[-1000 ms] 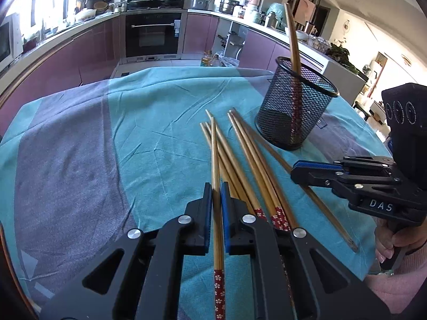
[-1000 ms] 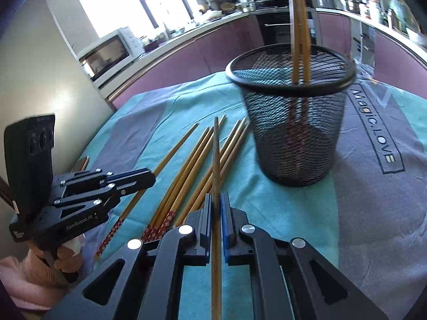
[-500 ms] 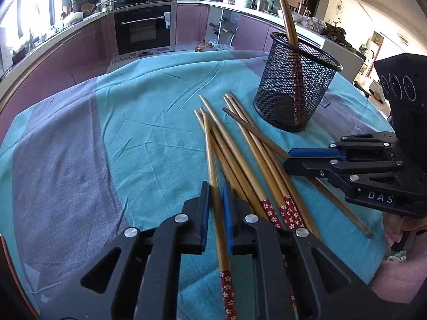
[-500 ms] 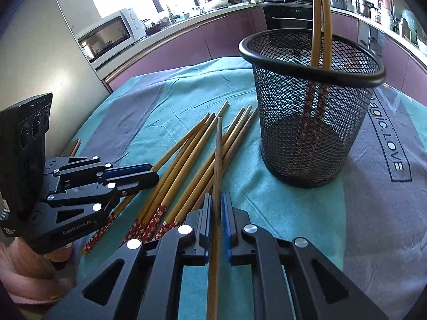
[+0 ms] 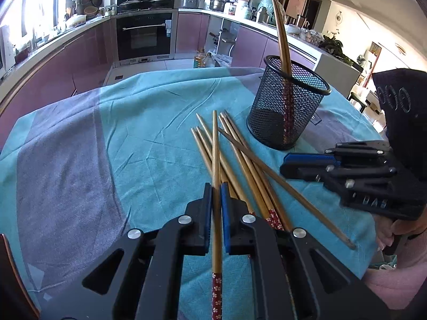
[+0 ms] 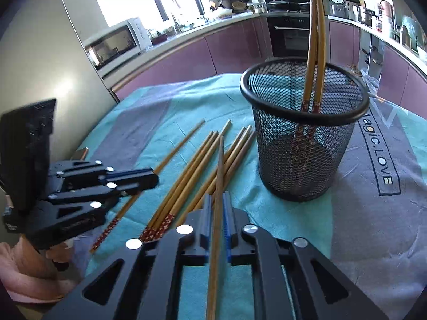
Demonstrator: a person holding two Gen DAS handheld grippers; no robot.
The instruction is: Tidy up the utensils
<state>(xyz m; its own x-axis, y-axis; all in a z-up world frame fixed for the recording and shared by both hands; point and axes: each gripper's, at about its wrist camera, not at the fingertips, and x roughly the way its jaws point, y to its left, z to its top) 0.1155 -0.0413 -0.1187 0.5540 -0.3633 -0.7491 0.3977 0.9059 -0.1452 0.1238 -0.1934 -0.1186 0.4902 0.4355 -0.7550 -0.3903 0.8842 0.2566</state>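
Left tool (image 5: 216, 194) clenching chopstick (image 5: 216, 176). Right tool (image 6: 217, 206) opening, brown chopstick (image 6: 218, 186) lying loose between jaws. Mesh holder (image 6: 301, 144) standing near worktop's far edge.

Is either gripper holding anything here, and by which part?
The left gripper clamps one chopstick on its bare shaft, above the red patterned end. The right gripper has another chopstick between its jaws mid-shaft, but they are opening.

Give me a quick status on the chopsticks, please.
Left claw shut on one chopstick. Right claw opening, chopstick between. Two in mesh cup; loose pile remains.
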